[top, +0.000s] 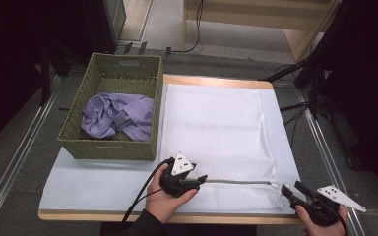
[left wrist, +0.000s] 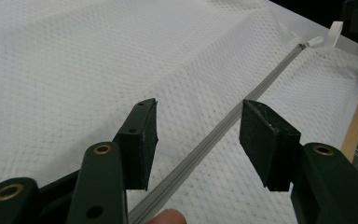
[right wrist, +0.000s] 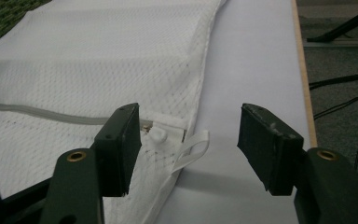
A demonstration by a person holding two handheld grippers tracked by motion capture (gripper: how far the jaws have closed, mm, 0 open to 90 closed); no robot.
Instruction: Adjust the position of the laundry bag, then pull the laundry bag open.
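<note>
Mesh bag: I see the white mesh laundry bag lying flat on the worktop, covering its middle and right part, its near edge close to the worktop's front edge and its right side near the right edge.
Zipper: the grey zipper runs along the bag's near edge, parallel to the front of the worktop; it looks closed along the length I can see.
Zipper pull: the pull sits at the zipper's right end, by the bag's front right corner, with a white loop tab just beside it on the bare worktop.
Left gripper: my left gripper is at the zipper's left end, jaws apart and straddling the zipper line, pads not pressing on it.
Right gripper: my right gripper is at the front right corner of the worktop, jaws apart, with the pull just beside its left pad and the tab between the jaws; nothing is clamped.
Basket: a green woven basket stands on the worktop's far left corner, touching the bag's left side.
Cloth: a crumpled lilac cloth lies inside the basket.
</note>
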